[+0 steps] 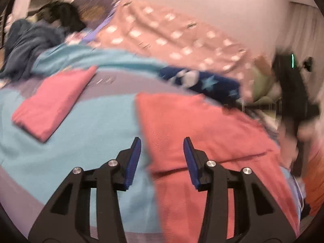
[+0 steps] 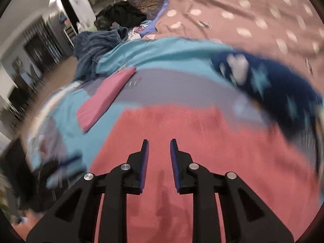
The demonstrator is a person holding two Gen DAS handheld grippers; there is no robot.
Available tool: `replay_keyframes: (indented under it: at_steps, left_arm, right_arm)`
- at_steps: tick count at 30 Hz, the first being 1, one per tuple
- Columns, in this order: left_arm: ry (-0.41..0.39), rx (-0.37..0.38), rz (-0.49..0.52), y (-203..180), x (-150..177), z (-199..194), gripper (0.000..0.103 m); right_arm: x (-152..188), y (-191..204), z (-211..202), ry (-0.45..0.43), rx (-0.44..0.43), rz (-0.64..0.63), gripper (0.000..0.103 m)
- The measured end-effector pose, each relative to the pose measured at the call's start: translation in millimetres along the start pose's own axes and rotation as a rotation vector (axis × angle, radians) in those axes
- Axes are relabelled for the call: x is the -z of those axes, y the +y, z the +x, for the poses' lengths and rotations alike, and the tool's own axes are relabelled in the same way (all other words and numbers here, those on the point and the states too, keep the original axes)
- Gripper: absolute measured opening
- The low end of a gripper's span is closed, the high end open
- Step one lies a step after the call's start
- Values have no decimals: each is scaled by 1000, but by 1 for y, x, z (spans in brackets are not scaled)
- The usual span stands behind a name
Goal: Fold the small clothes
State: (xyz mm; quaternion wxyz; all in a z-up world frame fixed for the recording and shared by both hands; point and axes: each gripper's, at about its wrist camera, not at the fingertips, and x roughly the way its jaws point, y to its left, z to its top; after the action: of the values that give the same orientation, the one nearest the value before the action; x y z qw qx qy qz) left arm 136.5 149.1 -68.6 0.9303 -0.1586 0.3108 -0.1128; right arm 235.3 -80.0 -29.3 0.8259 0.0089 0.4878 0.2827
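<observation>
Hovering both hand-held grippers, left and right, jaws apart, empty, over coral garment spread flat on bed for folding.

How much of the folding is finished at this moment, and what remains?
Done: one pink cloth lies folded into a neat rectangle on the bed. In hand: nothing is gripped; the left gripper and right gripper are both open above the red cloth, which lies spread with one fold showing. Left: finishing that one, then the dark blue star-print piece beyond it.
</observation>
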Motion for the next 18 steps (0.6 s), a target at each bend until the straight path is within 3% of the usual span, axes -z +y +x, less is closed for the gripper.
replay_keyframes:
  at_steps: [2,3,4,5,6,8,12,15,18]
  left_arm:
    - [15,86,14,-13,-3,4,43]
    - [60,84,24,-19,-3,15,44]
    - [106,66,32,-22,-1,26,44]
    - [207,14,45,-22,6,51,44]
    - [267,-15,40,-19,12,67,42]
    - [240,-16,41,-20,8,59,44]
    - [240,-95,77,-30,7,46,44]
    - [237,-75,118,-50,5,38,47]
    - [225,-58,165,-81,-3,34,52]
  right_arm:
    - [29,-25,-5,12,46,79,26]
    - [44,-43,-2,31,88,144,29]
    - [58,-64,5,56,127,212,24]
    - [69,-78,1,-2,80,245,12]
    - [77,-84,-8,-27,62,287,11]
    - [87,-87,-29,-61,60,340,15]
    - [119,-105,-84,-203,107,376,20]
    - [159,-152,-130,-319,166,552,26]
    - [222,-202,-180,-441,192,801,32]
